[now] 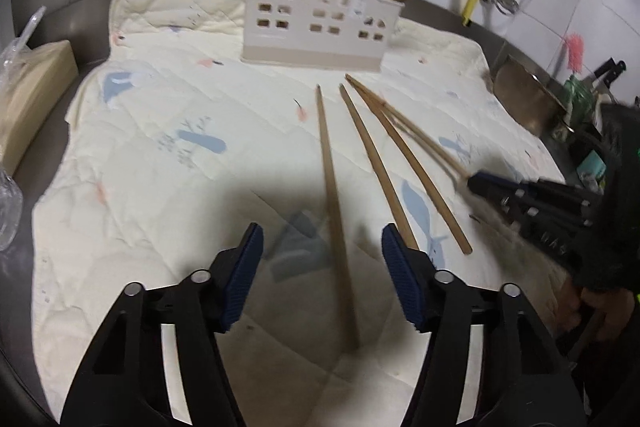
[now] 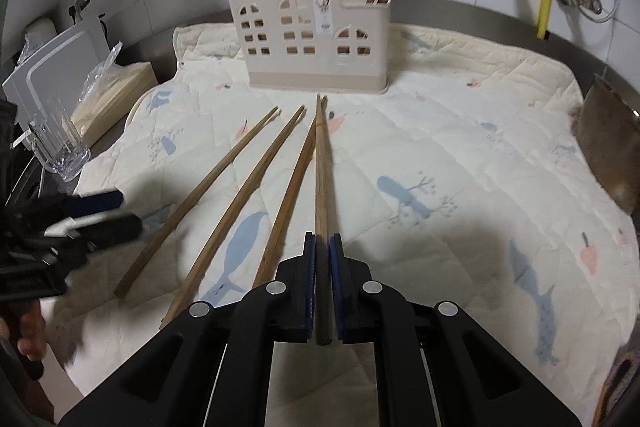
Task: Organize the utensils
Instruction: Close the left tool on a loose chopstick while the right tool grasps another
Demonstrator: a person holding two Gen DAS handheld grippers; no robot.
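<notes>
Right gripper point(image 2: 322, 247): jaws clamped on one chopstick point(image 2: 321, 171) near its thick end. The stick runs straight out along the gripper's own line, thin tip resting on or just above the quilted cloth point(image 2: 460, 99), just short of the holder point(image 2: 316, 39).

Left gripper point(image 1: 322, 263): jaws apart, nothing pinched. A loose chopstick point(image 1: 332, 187) lies on the cloth between the pads point(image 1: 396, 267), long axis running near-to-far, roughly parallel to the gripper's line; no pad touches it.

To the right of that stick: two more loose chopsticks, fanned, tips converging toward the holder.

Holder stands upright at the far side of the cloth, ahead of both grippers. Chopsticks already stand in its left and right end compartments.

Judgement: the right gripper's stick points at the holder, so it needs lifting and tipping upright before it goes in. The left gripper is nearer the leftmost loose stick.
</notes>
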